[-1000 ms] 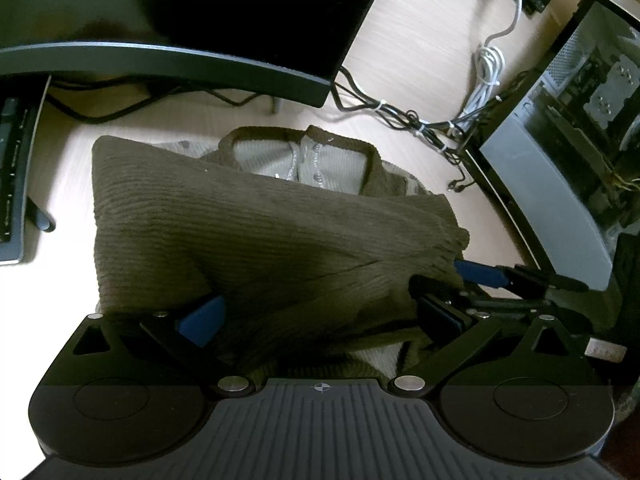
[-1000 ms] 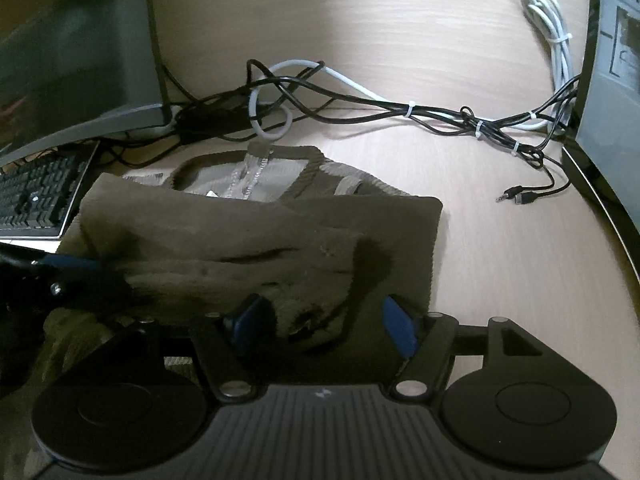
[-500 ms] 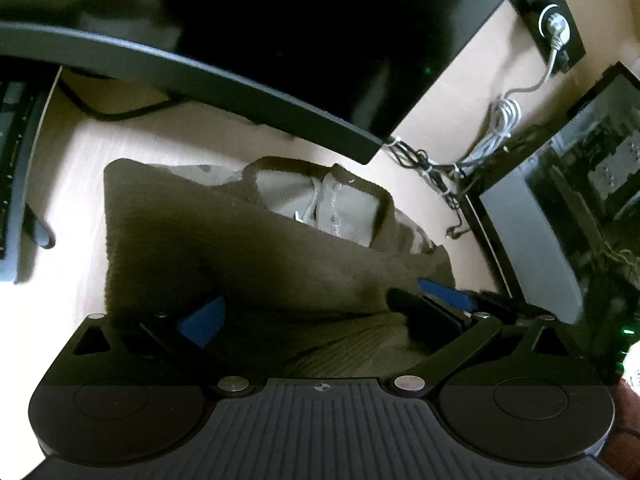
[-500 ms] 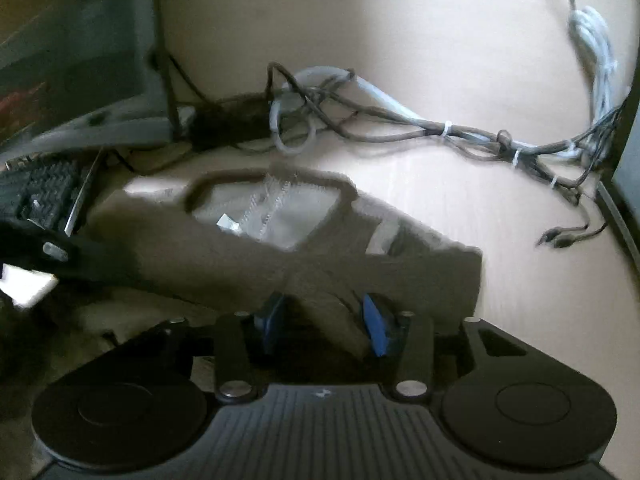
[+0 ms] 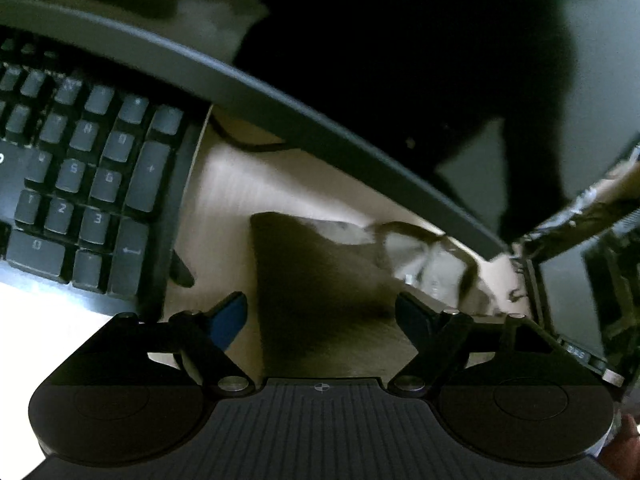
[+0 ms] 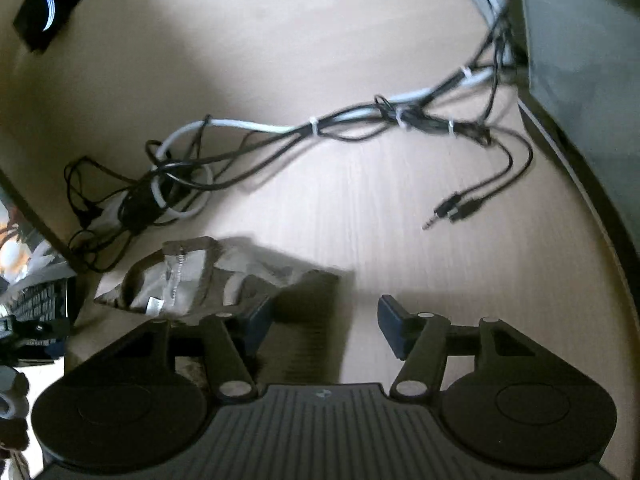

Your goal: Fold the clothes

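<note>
Lying folded on the desk [image 6: 360, 208], the garment [image 5: 320, 304] has both claws spread wide above it, neither gripping cloth.

From the left wrist view, the left gripper [image 5: 322, 316] has its fingers set far apart, the brown knit filling the gap between them and running up toward 1 o'clock, where the paler collar shows under the monitor [image 5: 320, 128] edge. A keyboard [image 5: 80, 184] sits at 9 to 10 o'clock, beside the cloth but apart from it. From the right wrist view, the right gripper [image 6: 326, 320] is likewise wide open; the garment lies at 8 to 9 o'clock, its corner reaching in by the left finger, the right finger over bare desk. A cable bundle [image 6: 312, 128] crosses at 12 o'clock, well apart from the cloth, with two audio plugs [image 6: 448, 212] at 2 o'clock.
</note>
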Demonstrator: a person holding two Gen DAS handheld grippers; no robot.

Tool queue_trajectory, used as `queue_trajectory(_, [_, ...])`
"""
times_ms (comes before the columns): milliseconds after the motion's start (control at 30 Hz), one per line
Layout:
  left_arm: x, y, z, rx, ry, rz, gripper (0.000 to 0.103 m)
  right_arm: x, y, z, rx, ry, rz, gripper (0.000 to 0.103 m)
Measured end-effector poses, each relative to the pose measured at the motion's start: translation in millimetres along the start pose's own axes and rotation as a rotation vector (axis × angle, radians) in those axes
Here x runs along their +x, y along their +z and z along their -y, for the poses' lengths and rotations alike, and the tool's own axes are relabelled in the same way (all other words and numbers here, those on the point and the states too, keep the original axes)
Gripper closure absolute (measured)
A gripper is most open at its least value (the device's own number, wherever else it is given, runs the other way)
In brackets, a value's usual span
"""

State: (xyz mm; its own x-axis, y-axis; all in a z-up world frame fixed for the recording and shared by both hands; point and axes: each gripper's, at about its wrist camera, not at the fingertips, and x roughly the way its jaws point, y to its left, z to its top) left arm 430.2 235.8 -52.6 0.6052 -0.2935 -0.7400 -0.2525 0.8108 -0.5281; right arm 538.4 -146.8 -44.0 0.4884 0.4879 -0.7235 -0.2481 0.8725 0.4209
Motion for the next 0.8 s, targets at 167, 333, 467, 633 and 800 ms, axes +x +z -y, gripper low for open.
queue_trajectory(167, [10,2,5,-0.005,-0.024,0.029,0.016,23,10,-14,-0.028,0.090,-0.024,0.041])
queue_trajectory(333, [22,-4,19,0.057,0.012,0.108,0.020,55,18,-50,-0.139,0.195,-0.060,0.049])
queue_trajectory(467, [26,-7,25,0.079,0.075,0.105,0.087,53,13,-76,-0.246,0.157,-0.089,0.091])
queue_trajectory(633, [-12,-21,26,0.129,-0.034,0.143,0.092,-18,0,-97,-0.321,0.178,0.006,0.093])
queue_trajectory(800, [-66,-55,29,0.232,-0.165,0.147,0.093,-86,-43,-115,-0.389,0.152,0.051,0.094])
